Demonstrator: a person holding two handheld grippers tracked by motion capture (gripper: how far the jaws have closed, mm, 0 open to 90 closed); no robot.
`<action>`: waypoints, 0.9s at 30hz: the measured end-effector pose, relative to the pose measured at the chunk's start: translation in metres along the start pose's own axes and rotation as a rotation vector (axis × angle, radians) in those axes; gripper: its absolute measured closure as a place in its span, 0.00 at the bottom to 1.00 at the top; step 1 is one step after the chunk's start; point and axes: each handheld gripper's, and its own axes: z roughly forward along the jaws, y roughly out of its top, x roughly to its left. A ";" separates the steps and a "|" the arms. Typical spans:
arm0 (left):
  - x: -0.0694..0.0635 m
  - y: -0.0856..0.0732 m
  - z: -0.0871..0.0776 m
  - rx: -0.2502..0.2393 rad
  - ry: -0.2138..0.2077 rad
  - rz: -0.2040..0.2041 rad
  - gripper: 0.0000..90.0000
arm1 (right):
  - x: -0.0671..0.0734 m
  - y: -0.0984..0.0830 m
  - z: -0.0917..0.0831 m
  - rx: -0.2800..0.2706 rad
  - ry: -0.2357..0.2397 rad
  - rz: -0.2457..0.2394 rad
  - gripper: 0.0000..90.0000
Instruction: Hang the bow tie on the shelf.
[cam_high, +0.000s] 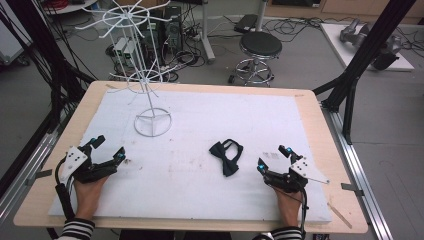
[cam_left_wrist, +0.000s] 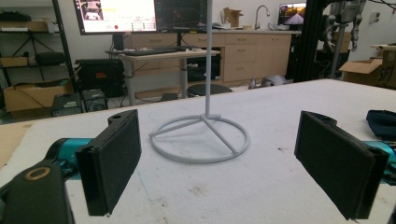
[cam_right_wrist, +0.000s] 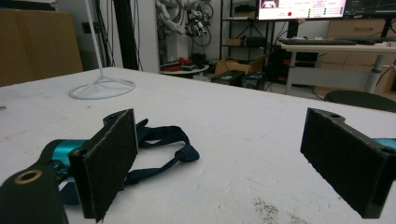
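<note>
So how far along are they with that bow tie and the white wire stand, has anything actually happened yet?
Nothing looks done yet. The dark bow tie lies flat on the white mat, apart from the wire stand, whose arms carry nothing. Nothing is in hand: the left gripper and right gripper both rest open near the table's front edge. The right one sits nearest the tie. Presumably the whole job is still ahead.
</note>
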 end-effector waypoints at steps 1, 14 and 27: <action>0.000 0.000 0.000 0.000 0.000 0.000 0.17 | 0.000 0.000 0.000 0.000 0.000 0.000 0.11; 0.000 0.000 0.000 0.001 0.002 0.003 0.17 | 0.001 0.000 -0.001 -0.005 0.000 0.005 0.11; 0.000 0.000 0.000 0.004 0.002 0.006 0.17 | 0.000 0.000 -0.001 -0.012 -0.006 -0.001 0.11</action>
